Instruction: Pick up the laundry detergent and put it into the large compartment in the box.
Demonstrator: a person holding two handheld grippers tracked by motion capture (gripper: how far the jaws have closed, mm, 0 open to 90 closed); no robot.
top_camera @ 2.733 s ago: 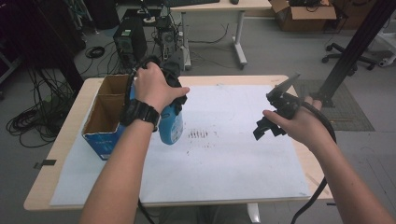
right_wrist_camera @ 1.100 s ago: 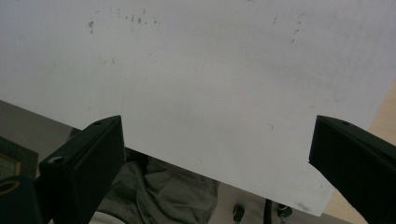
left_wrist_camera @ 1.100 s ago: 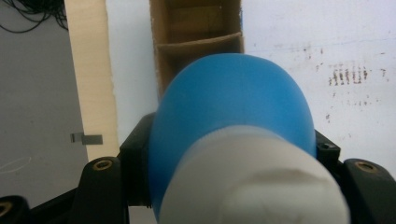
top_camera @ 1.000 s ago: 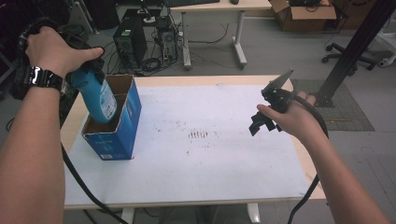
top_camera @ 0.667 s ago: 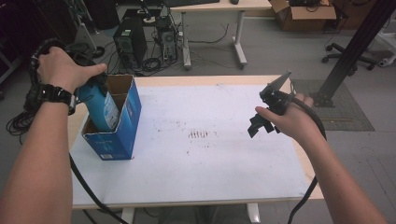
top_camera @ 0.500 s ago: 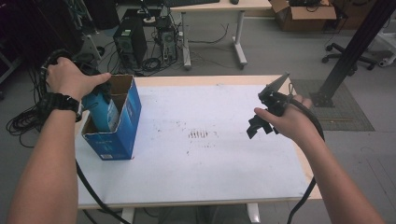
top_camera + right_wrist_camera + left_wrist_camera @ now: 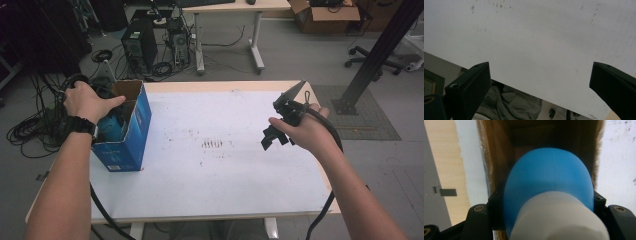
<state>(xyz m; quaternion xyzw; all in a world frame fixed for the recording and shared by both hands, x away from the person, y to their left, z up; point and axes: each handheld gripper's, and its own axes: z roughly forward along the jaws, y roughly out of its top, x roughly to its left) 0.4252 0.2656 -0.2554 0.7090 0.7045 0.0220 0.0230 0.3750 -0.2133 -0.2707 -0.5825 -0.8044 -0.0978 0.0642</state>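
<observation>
A blue bottle [image 7: 114, 128] with a white cap [image 7: 559, 220] hangs inside the open blue cardboard box [image 7: 134, 131] at the table's left edge. My left gripper [image 7: 546, 202] is shut on the bottle, its jaws pressing both sides, and the bottle's rounded end points down between the brown inner walls [image 7: 496, 157]. In the high view a hand covers this gripper at the box's mouth. My right gripper [image 7: 272, 137] hovers over the right side of the white table sheet [image 7: 225, 170]. It stands open [image 7: 540, 82] with nothing between its jaws.
Dark smudges [image 7: 212, 144] mark the sheet's middle. Coiled cables [image 7: 30, 130] lie on the floor left of the table. Computer towers [image 7: 140, 47] and another desk [image 7: 235, 7] stand behind it. A black post [image 7: 380, 55] rises at the right.
My left hand has come down with the blue bottle, from above the box into its opening. The right hand and its gripper have stayed where they were.
</observation>
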